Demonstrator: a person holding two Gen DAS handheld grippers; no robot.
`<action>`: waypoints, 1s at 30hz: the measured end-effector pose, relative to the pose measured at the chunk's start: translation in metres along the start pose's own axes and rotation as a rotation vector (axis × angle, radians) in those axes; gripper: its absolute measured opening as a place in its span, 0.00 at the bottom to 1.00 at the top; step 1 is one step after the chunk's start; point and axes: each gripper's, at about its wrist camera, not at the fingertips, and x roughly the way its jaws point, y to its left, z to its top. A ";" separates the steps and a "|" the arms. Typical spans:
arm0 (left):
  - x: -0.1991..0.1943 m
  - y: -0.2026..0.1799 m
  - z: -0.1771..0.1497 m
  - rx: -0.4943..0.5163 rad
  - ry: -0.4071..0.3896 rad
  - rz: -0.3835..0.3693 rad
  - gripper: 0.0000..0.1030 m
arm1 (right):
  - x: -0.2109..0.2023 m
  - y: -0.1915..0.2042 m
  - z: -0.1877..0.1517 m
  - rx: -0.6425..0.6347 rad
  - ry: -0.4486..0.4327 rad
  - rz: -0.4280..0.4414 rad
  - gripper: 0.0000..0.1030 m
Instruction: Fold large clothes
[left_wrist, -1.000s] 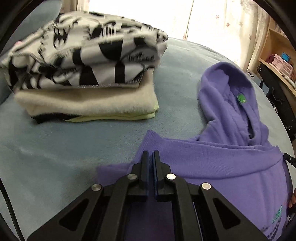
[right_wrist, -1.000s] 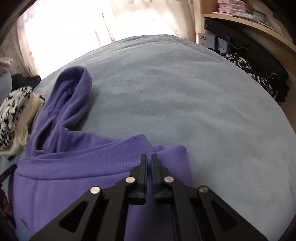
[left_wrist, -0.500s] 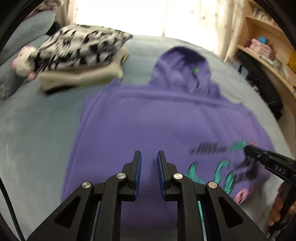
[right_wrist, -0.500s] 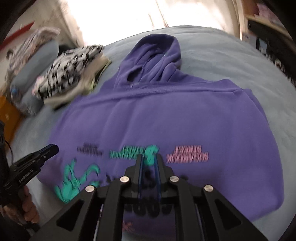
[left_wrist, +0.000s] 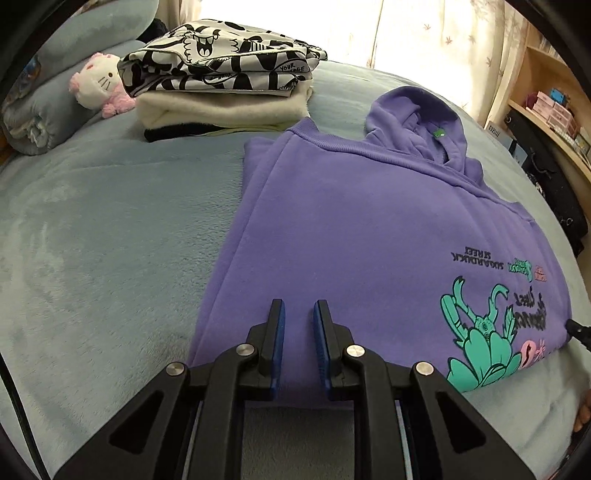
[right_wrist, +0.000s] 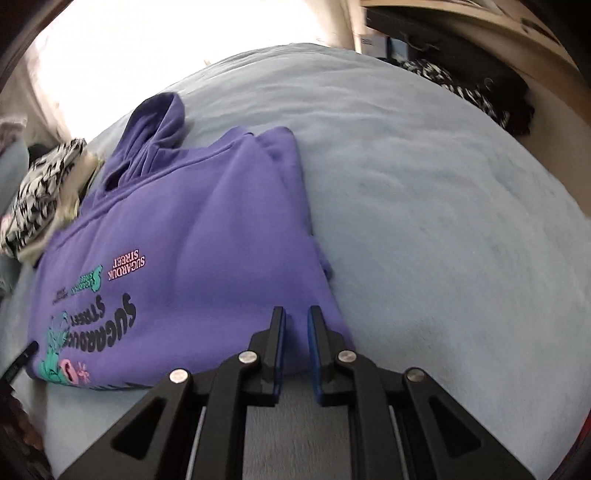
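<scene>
Left gripper (left_wrist: 298, 314) released, jaws apart with nothing between, over the near-left corner of the purple hoodie (left_wrist: 369, 236). A second ago it was clenched on the hoodie's ribbed edge up near the hood; half a second ago the jaws had just parted. Right gripper (right_wrist: 295, 321) also released and empty, over the hoodie's near-right corner; it too was clamped on fabric a second ago, and barely parted at the half-second mark.

Hoodie now lies flat on the blue blanket (left_wrist: 92, 240), folded to a rectangle, print (left_wrist: 480, 332) face up toward the near edge, hood (left_wrist: 417, 122) pointing to the far edge.

Stack of folded clothes (left_wrist: 221, 88) near the bed's far-left corner, just beside the hoodie's far-left corner: patterned black-white on top, cream under it, dark at the bottom. Plush toy (left_wrist: 99, 85) left of the stack. Shelf (left_wrist: 554, 110) along the right side with small boxes, contents too small to tell.
</scene>
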 end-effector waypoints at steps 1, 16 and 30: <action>0.001 0.000 0.002 0.001 -0.001 0.005 0.15 | 0.000 0.003 -0.001 -0.005 -0.002 -0.014 0.11; -0.008 -0.002 -0.004 -0.054 0.021 -0.007 0.25 | 0.008 0.003 -0.018 0.053 0.013 -0.036 0.12; -0.030 -0.018 -0.014 -0.004 0.014 -0.021 0.64 | 0.011 0.011 -0.024 0.010 -0.018 -0.087 0.13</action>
